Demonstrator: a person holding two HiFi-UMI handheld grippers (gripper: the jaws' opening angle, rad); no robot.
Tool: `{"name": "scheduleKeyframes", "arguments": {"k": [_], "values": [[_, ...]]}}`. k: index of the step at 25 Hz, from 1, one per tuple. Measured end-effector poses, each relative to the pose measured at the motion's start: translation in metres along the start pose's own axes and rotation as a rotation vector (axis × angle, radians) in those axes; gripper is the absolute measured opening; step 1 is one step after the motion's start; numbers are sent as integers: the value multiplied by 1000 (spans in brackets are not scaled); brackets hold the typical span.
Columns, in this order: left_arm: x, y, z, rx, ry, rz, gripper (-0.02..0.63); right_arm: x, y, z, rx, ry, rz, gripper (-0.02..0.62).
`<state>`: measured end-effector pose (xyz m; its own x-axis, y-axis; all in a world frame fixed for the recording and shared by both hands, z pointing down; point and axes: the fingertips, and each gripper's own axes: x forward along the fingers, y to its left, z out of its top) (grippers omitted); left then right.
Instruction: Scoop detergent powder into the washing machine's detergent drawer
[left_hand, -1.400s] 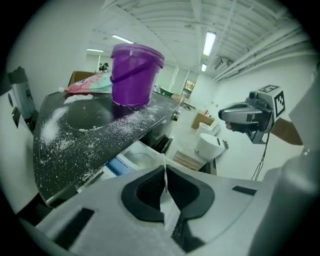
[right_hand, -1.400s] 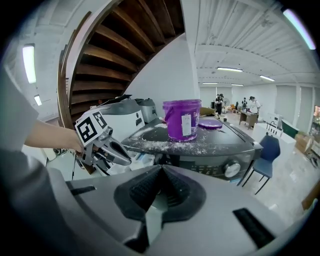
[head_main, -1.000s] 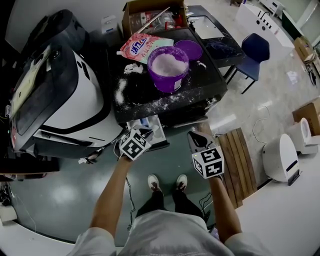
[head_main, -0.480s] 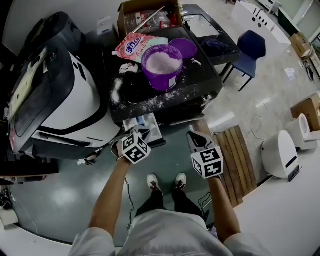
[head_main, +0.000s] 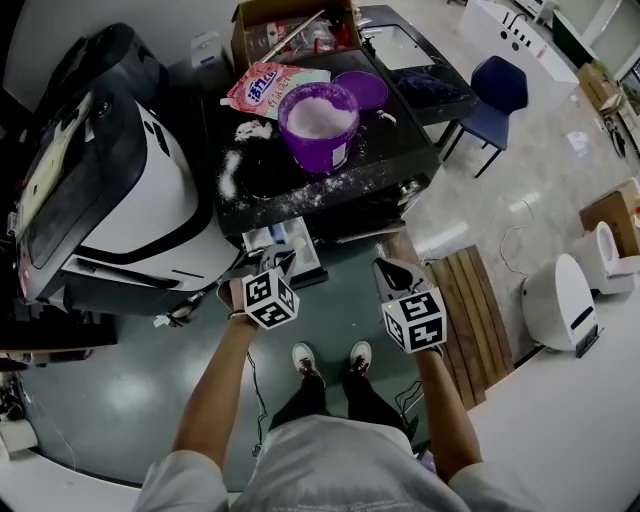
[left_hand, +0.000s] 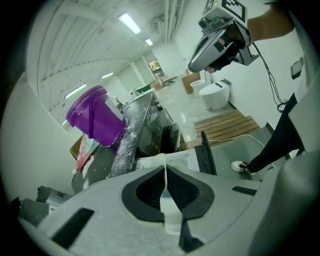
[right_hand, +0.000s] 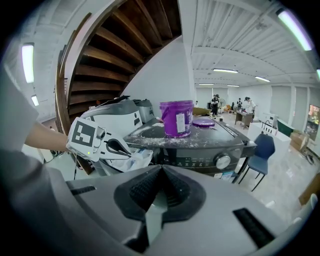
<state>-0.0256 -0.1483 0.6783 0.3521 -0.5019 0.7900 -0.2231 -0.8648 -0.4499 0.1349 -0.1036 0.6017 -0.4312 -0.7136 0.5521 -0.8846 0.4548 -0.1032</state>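
A purple bucket (head_main: 320, 122) full of white detergent powder stands on the dark top of the washing machine (head_main: 390, 170), with its purple lid (head_main: 362, 90) behind it. The same bucket (left_hand: 95, 120) (right_hand: 176, 118) shows in both gripper views. The white detergent drawer (head_main: 285, 247) is pulled out at the machine's front left. My left gripper (head_main: 274, 264) hovers just in front of the drawer (left_hand: 175, 159), jaws shut and empty. My right gripper (head_main: 386, 270) is level with it, to the right, below the machine's front; it is also shut on nothing. The right gripper view shows the left gripper (right_hand: 107, 146) by the drawer (right_hand: 136, 159).
Spilled powder (head_main: 229, 175) streaks the machine top beside a pink detergent bag (head_main: 262, 84). A white-and-black appliance (head_main: 130, 190) stands at left, a cardboard box (head_main: 290, 22) behind, a blue chair (head_main: 500, 92) at right. A wooden pallet (head_main: 470, 320) lies by my right arm.
The washing machine and bucket have shifted up in the head view. Both grippers stay shut at about the same spots before the machine; the left has dropped slightly away from the drawer.
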Motion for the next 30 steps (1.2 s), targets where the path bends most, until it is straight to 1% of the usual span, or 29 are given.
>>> {"name": "scheduleKeyframes", "arguments": {"k": [4,6,8,9,11,15,17,19,21,24,27,28,30], "values": [[-9,4,9,46,-37,78,15,-2,5,-1,-1,-6,5,6],[-11,4,11,116,-30,111,15,-4,6,-1,-3,-10,3,6],[-9,-1,11,190,-12,122,15,-6,6,-2,-3,-9,-1,6],[-8,-3,11,212,-6,122,15,-8,6,-3,-2,-7,-4,6],[-7,-6,10,227,-2,119,15,-10,6,-5,0,-5,-8,6],[-4,-9,6,229,15,116,15,-16,5,-8,3,-4,-19,6],[-1,-16,0,201,42,77,15,-18,4,-10,6,-2,-24,6],[2,-20,-6,125,57,26,15,-19,3,-11,8,-1,-27,6],[2,-19,-7,69,52,7,14,-19,5,-12,9,-1,-25,6],[-1,-14,-6,47,46,18,15,-20,7,-11,6,-2,-22,6],[-6,-8,-5,20,26,46,15,-21,7,-7,0,-10,-22,6],[-8,-4,-3,-1,10,55,15,-21,7,-6,-2,-12,-24,6],[-14,3,1,-69,-35,66,15,-22,6,-2,-6,-19,-27,6]]}}
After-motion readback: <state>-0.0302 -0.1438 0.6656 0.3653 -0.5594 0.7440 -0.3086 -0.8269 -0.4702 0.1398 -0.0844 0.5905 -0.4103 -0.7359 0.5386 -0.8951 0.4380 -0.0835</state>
